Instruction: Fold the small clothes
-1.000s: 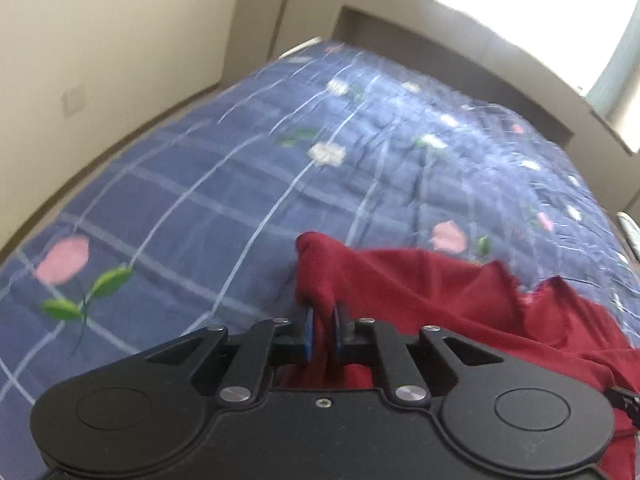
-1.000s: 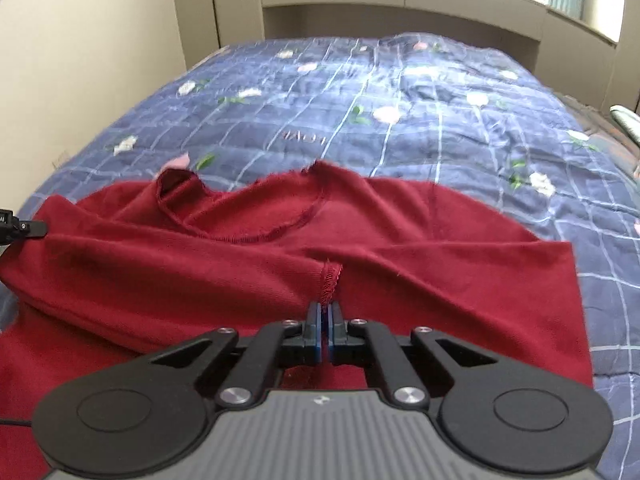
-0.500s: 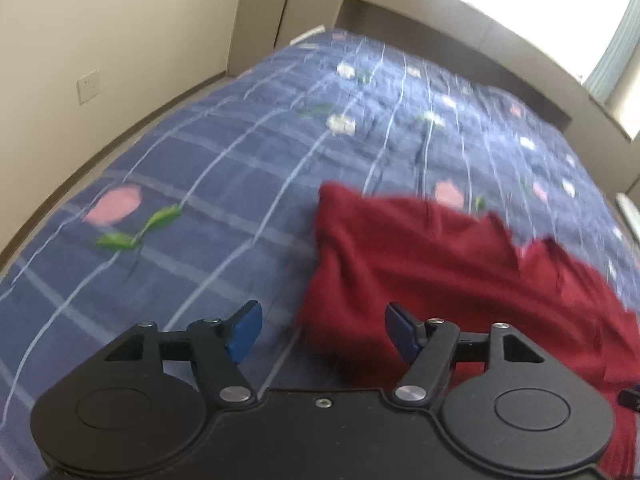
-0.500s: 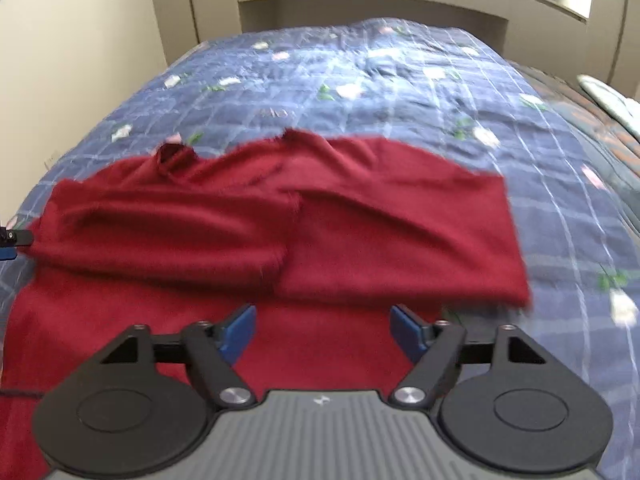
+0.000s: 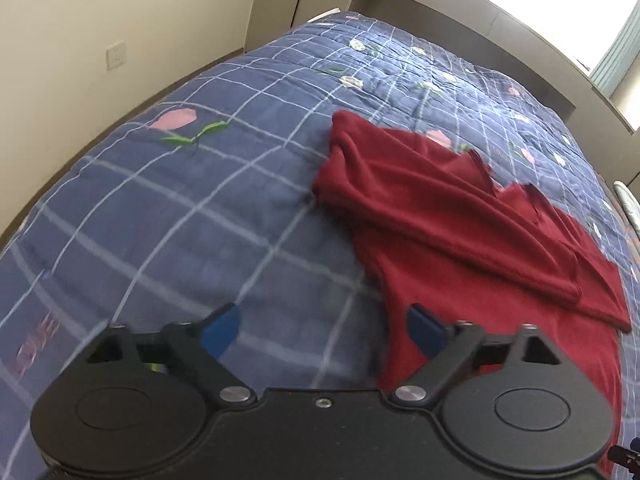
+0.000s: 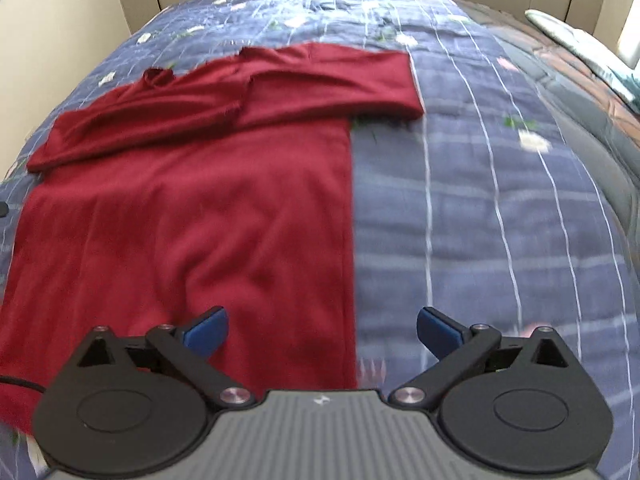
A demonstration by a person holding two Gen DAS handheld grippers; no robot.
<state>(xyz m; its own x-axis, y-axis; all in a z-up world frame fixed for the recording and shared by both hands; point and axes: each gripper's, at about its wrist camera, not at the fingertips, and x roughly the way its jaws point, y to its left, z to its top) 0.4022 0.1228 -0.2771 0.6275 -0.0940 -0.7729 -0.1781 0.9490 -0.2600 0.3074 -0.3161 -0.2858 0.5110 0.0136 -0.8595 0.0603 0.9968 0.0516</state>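
A dark red long-sleeved top [image 6: 192, 200] lies flat on the blue checked bedspread [image 6: 480, 200]. Both sleeves are folded across its upper part, near the neckline [image 6: 158, 76]. My right gripper [image 6: 322, 330] hovers over the top's lower right edge, its jaws still opening wide, nothing pinched between them. In the left wrist view the same top [image 5: 460, 232] spreads to the right. My left gripper [image 5: 324, 328] hangs over the top's left edge and the bedspread [image 5: 180, 220], jaws opening, with nothing held.
A cream wall [image 5: 100, 20] runs along the bed's left side, with a socket [image 5: 116, 54]. A beige headboard ledge [image 5: 500, 20] and a bright window stand at the far end. Another patterned cover [image 6: 592, 52] lies at the right.
Both grippers let go of the red sleeves, opened wide and drew back toward the near end of the bed. The sleeves now lie folded across the top.
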